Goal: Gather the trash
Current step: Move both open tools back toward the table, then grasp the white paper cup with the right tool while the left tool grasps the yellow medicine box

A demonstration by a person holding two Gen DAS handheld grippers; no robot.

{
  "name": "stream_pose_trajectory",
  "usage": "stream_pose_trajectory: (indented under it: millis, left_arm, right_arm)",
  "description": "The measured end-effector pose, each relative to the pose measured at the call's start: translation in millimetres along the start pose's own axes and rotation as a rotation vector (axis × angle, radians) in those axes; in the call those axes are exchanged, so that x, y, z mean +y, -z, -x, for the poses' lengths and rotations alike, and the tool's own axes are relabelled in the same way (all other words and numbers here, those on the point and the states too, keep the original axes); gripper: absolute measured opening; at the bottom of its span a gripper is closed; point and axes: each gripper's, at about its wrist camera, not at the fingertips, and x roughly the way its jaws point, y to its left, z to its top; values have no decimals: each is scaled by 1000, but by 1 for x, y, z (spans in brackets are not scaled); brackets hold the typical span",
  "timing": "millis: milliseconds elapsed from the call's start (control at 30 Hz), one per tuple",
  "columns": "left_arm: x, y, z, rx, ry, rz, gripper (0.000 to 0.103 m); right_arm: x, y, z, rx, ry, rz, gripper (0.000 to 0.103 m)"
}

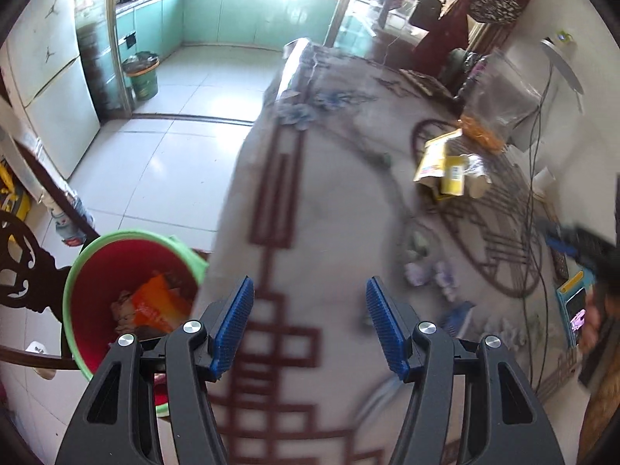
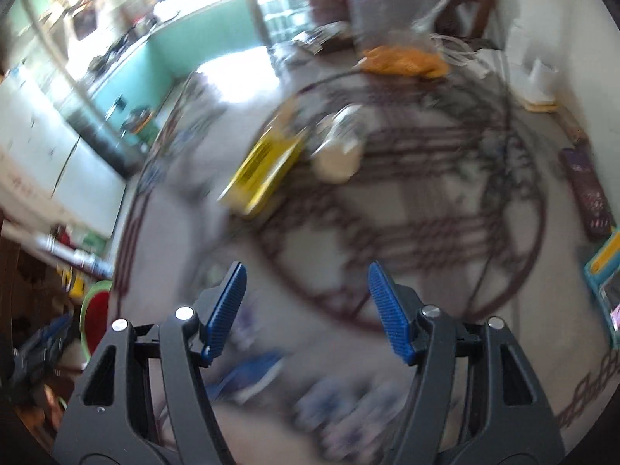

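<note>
My left gripper (image 1: 310, 283) is open with nothing between its blue pads, above the edge of a table with a patterned cloth (image 1: 310, 178). Below it to the left stands a red bin with a green rim (image 1: 77, 271), an orange wrapper (image 1: 159, 302) lying inside. My right gripper (image 2: 307, 267) is also open and holds nothing, over the cloth's round pattern. A blue wrapper (image 2: 248, 376) and pale purple wrappers (image 2: 341, 407) lie blurred under it. Farther off are a yellow box (image 2: 263, 166) and a paper cup (image 2: 337, 155).
A clear bag with orange contents (image 2: 403, 58) sits at the far side of the table. A dark remote (image 2: 589, 193) and a phone in a teal case (image 1: 575, 306) lie at the right edge, with cables across the cloth. A dark carved chair (image 1: 23, 267) stands beside the bin.
</note>
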Motion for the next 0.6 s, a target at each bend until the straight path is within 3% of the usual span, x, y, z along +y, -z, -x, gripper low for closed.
stream_pose_trajectory:
  millis: [167, 300, 467, 533, 600]
  left_arm:
    - [-38, -2, 3, -22, -34, 19, 59]
    - [-69, -9, -4, -32, -43, 58, 60]
    - [-112, -19, -12, -40, -75, 24, 63]
    - [-129, -29, -15, -51, -87, -3, 64]
    - [-142, -41, -21, -55, -101, -32, 65]
  right_arm:
    - [-51, -55, -28, -28, -12, -80, 69]
    - [-56, -87, -94, 113, -85, -45, 70]
    - [-55, -103, -142, 134, -119, -70, 70]
    - [-50, -104, -155, 175, -160, -62, 65]
    - [-46, -104, -162, 194, -182, -39, 51]
